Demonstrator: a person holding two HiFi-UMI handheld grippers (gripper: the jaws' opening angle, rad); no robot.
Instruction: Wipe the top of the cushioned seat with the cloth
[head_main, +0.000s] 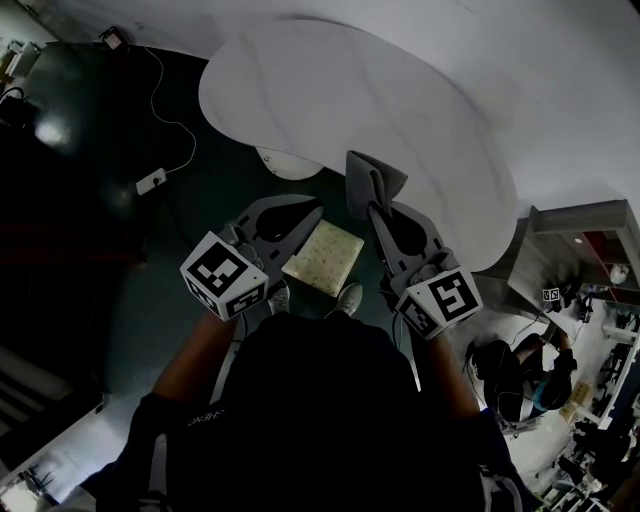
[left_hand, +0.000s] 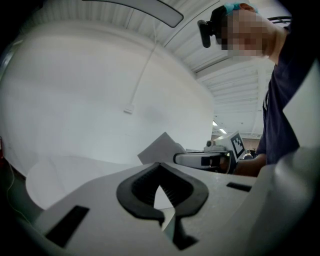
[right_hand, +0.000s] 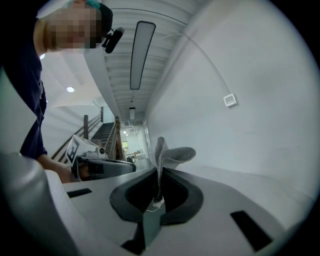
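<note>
Your cloth (head_main: 375, 178) is soft, matt grey fabric; the cushioned seat (head_main: 380, 90) looks smooth, matt white. Your right hand-held gripper (head_main: 377, 210) is matt grey plastic, its pads (right_hand: 122, 197) black and ribbed.

A long ceiling lamp (right_hand: 142, 52) ran along a ribbed white ceiling (right_hand: 170, 25). Right of the lamp a plain white wall (right_hand: 260, 65) curved down, carrying a small switch plate (right_hand: 230, 100); below the lamp a staircase (right_hand: 103, 129) climbed.

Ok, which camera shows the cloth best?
The head view: the whole grey cloth sticks out of the right gripper over the white seat. The right gripper view shows it edge-on, pinched between the jaws; the left gripper view catches only a pale corner.
</note>
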